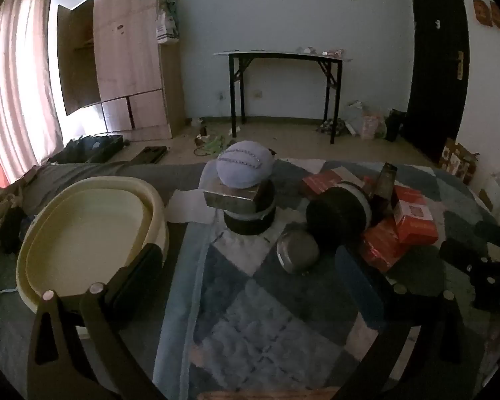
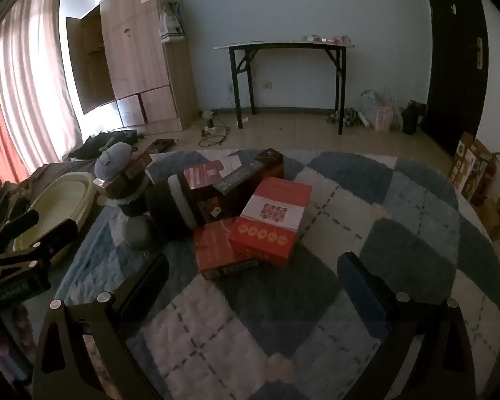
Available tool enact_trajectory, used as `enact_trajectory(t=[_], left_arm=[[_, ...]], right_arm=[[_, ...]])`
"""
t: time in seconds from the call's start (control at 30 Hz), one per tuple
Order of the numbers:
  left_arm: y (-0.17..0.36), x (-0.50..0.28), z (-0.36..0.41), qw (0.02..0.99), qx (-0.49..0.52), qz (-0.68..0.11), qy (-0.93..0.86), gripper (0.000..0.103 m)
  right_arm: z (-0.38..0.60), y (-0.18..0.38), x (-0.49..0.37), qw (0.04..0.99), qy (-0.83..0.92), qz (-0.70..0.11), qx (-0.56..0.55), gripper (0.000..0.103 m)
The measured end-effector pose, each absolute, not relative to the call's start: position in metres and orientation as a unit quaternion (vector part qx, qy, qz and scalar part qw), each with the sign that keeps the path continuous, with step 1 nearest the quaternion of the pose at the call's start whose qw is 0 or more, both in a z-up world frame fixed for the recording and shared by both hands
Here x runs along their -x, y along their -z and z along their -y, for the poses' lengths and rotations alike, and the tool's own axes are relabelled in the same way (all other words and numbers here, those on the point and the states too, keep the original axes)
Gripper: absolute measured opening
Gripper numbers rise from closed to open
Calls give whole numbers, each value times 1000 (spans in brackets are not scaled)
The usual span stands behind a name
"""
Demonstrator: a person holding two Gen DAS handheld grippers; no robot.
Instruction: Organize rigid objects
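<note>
Both grippers hover over the checked rug [image 2: 366, 200], and neither holds anything. The left gripper [image 1: 250, 273] has its jaws spread wide and empty, and the right gripper [image 2: 253, 276] is just as released, with only rug between its fingers.

The clutter sits ahead in one heap. In the right view a red box [image 2: 270, 220] lies on top, tilted, leaning on a second red box [image 2: 216, 250] that rests flat beneath it. Its long axis runs away from the jaws and a little to the right, so the open jaws would straddle its short width almost as they stand. It is dead ahead of the right gripper and near; of the two hands the right looks plainly closer to it.

The left gripper has other options. A small metal tin [image 1: 298, 250] lies just ahead and slightly right of its centre, touching a black cylinder [image 1: 336, 213] lying on its side. Further back a blue cap [image 1: 245, 168] crowns a stack (a flat box over a dark round container, as far as the dim light allows). To the far left sits the cream tub [image 1: 83, 220], empty, and that is likely where things go.

Judging by the layout, sorting has not started: everything is piled and the tub holds nothing.
</note>
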State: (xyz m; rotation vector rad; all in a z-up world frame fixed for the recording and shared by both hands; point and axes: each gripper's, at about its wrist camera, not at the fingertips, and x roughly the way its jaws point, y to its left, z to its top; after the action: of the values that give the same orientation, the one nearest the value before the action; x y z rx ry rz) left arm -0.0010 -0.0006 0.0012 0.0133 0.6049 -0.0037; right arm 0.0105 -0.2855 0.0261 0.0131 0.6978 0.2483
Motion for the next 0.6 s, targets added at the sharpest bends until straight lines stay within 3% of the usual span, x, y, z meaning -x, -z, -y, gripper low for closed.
enact_trajectory(t=[0.6], left_arm=[[-1,1,-3,957,-1,-291,0,103]], right_arm=[[281,-16,-14,930,-119,-348,-2,103]])
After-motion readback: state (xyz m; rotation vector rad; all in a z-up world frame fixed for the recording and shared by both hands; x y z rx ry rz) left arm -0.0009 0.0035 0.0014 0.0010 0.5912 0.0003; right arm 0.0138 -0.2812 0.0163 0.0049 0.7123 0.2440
